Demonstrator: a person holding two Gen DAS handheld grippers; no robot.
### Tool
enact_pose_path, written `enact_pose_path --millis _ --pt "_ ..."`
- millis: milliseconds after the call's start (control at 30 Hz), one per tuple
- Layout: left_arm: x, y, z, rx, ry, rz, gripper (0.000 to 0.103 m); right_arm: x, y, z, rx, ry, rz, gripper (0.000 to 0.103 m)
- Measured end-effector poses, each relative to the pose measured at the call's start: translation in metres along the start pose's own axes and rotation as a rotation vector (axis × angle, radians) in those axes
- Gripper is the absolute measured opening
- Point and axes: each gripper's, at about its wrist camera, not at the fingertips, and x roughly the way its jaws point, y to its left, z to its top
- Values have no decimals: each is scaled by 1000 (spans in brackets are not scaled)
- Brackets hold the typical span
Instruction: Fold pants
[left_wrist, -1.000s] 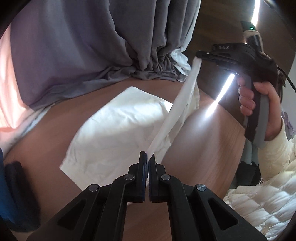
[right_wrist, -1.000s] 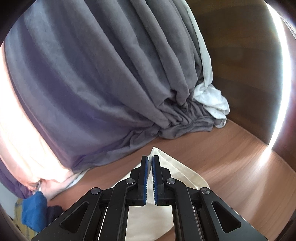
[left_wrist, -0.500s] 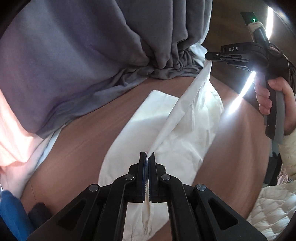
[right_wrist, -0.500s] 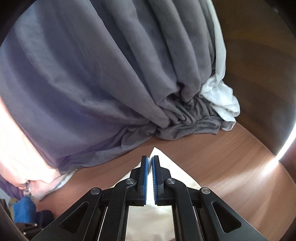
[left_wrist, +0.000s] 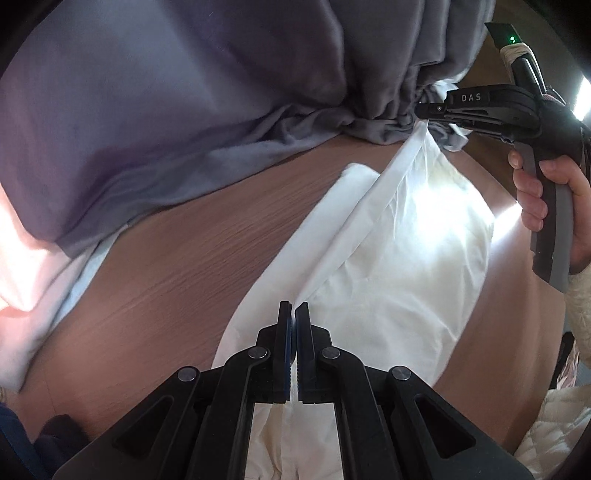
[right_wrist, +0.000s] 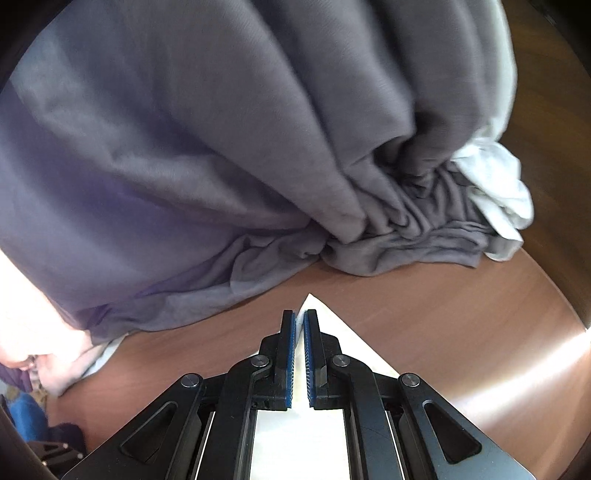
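Both hand-held grippers have carried the pants' edge toward the curtain. The left hand-held gripper and right hand-held gripper are each clamped on it, mid-fold; next, lower it flat on the table.

The pants lie on the table, one edge lifted off it and stretched between the left gripper at the near end and the right gripper at the far end. Behind them a heap of cloth rests on the table's far side, a crumpled sheet just right of it.
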Motion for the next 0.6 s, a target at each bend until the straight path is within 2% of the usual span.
enact_pose_path --millis 200,333,600 --pt "27 16 -5 -59 45 -8 4 40 19 5 -67 21 16 6" --pt "45 20 -11 -71 82 -9 4 76 27 4 -86 74 14 6" --pt "59 38 -11 -113 102 -10 4 126 34 -3 -118 125 -13 6"
